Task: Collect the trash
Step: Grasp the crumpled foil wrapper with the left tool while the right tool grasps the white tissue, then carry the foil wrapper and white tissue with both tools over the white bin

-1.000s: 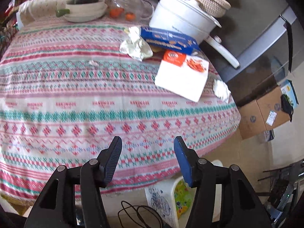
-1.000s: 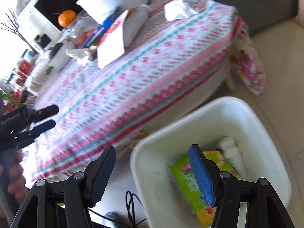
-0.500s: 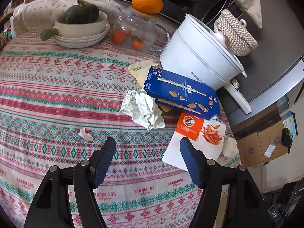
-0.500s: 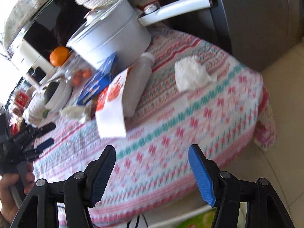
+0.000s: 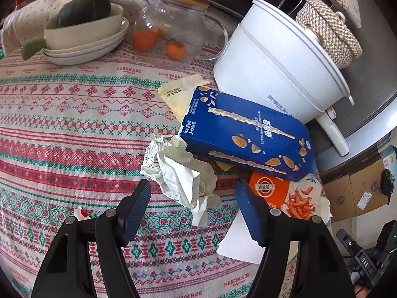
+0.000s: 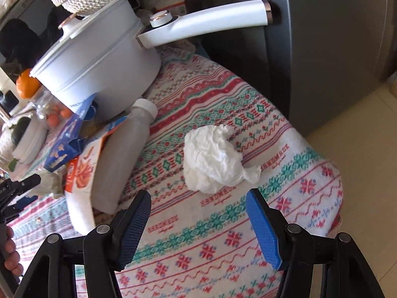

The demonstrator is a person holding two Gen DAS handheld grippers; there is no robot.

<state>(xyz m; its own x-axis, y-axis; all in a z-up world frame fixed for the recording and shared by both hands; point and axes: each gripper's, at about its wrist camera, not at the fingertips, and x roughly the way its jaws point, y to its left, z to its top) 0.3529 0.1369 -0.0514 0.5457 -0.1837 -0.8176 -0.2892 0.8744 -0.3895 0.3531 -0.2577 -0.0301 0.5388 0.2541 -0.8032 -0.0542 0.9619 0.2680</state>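
On the patterned tablecloth lies a crumpled paper wrapper (image 5: 178, 171), just ahead of my open left gripper (image 5: 193, 211), whose jaws hold nothing. A blue biscuit box (image 5: 245, 134) rests behind it, partly over an orange-and-white snack packet (image 5: 280, 198) and a beige sachet (image 5: 178, 94). A tiny red-white scrap (image 5: 80, 213) lies left of the left finger. In the right wrist view a crumpled white tissue (image 6: 215, 159) sits just beyond my open, empty right gripper (image 6: 198, 221). A white plastic bottle (image 6: 124, 154) lies on its side to the tissue's left, against the snack packet (image 6: 82, 173).
A white pot (image 5: 278, 74) with a long handle (image 6: 211, 22) stands behind the trash. A glass jar with tangerines (image 5: 171, 32), stacked bowls holding a squash (image 5: 84, 32) and a woven lidded basket (image 5: 330, 29) crowd the table's far side. A grey fridge (image 6: 335, 49) stands close by. Cardboard boxes (image 5: 359, 188) are on the floor.
Both grippers moved from the table's front edge and the white bin in over the tablecloth. The left now hovers at the crumpled wrapper and its jaws widened; the right at the tissue.
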